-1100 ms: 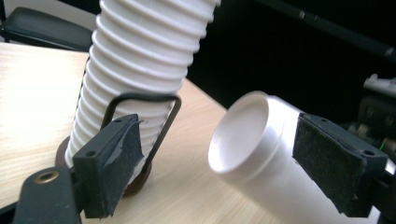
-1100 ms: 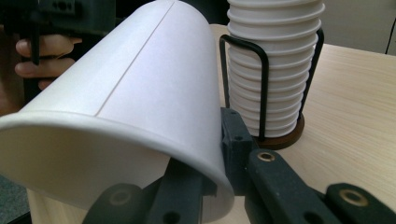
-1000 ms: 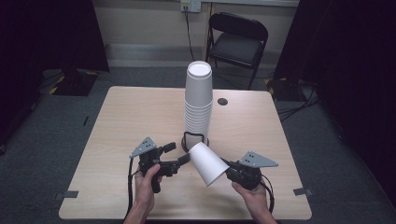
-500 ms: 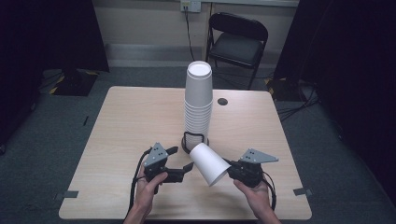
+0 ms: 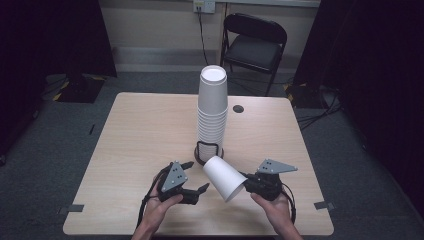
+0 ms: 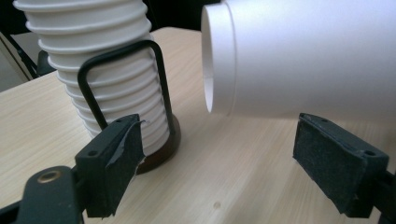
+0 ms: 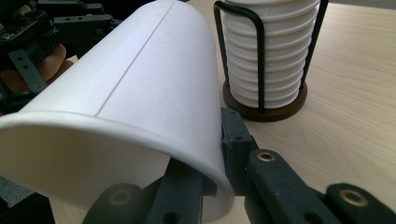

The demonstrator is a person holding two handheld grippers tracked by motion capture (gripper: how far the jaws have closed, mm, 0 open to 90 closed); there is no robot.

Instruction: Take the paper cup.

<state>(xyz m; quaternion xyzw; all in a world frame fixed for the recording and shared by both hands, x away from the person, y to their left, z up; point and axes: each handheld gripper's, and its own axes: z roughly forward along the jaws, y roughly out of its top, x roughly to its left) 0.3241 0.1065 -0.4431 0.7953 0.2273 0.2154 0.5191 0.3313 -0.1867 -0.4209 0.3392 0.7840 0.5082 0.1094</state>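
A white paper cup point(image 5: 224, 177) lies tilted on its side above the table's front, bottom end toward the stack. My right gripper point(image 5: 243, 186) is shut on its rim, one jaw inside the mouth and one outside point(image 7: 210, 179). My left gripper point(image 5: 196, 176) stands open just left of the cup. In the left gripper view its pads point(image 6: 119, 156) flank empty air below the cup's bottom end point(image 6: 303, 56), not touching it. A tall stack of white cups point(image 5: 212, 110) stands upright in a black wire holder point(image 5: 208, 151) at mid-table, just behind both grippers.
The light wooden table point(image 5: 140, 130) has a small dark round spot point(image 5: 238, 108) right of the stack. A black folding chair point(image 5: 255, 42) stands beyond the far edge. The holder's dark base point(image 7: 266, 112) sits close to the held cup.
My left gripper has moved right and slightly down, closing in on the cup's bottom end. The right gripper and the cup have stayed put.
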